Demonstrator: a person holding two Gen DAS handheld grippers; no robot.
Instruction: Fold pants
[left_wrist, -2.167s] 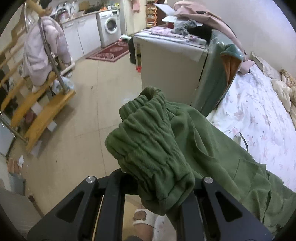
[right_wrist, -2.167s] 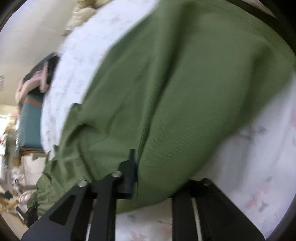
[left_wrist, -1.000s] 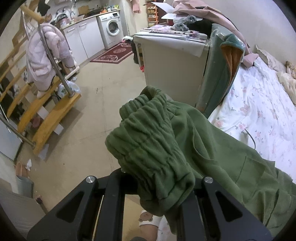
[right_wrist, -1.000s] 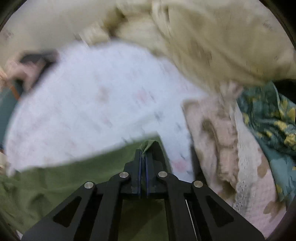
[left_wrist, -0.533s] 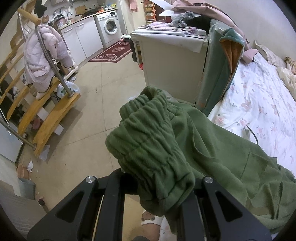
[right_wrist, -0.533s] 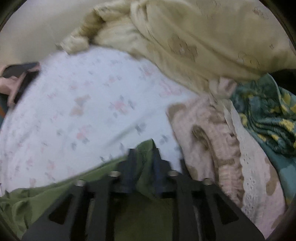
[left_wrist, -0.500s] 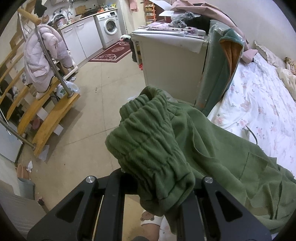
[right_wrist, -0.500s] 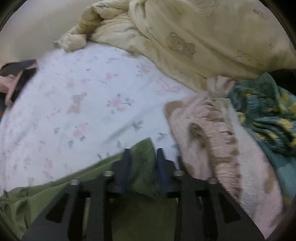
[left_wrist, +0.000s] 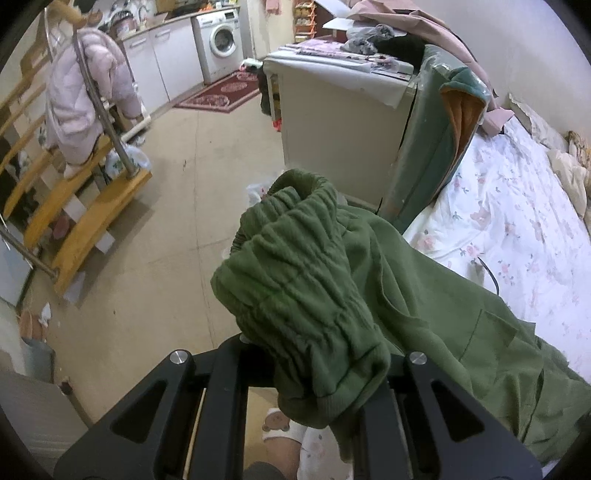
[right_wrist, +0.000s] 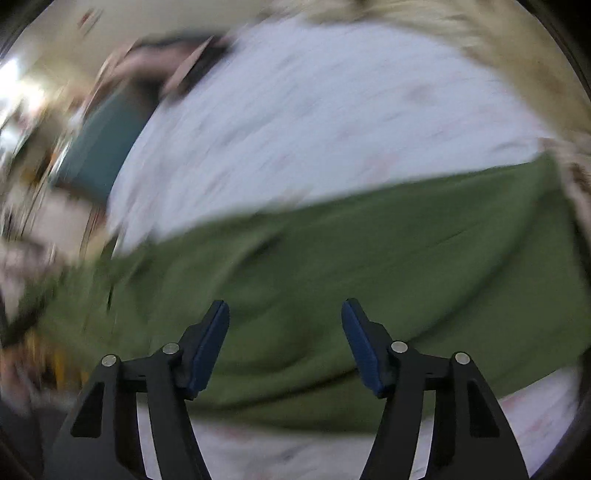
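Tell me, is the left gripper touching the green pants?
Touching. The left wrist view shows the left gripper clamped on the green pants, their bunched waistband between its fingers.

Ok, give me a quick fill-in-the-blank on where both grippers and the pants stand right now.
1. The left gripper is shut on the gathered ____ of the green pants.
2. The right gripper, its jaws having just been opening, holds ____.
3. The pants lie stretched over the floral ____.
4. Far behind, a white washing ____ stands.

Missing: waistband; nothing; bedsheet; machine
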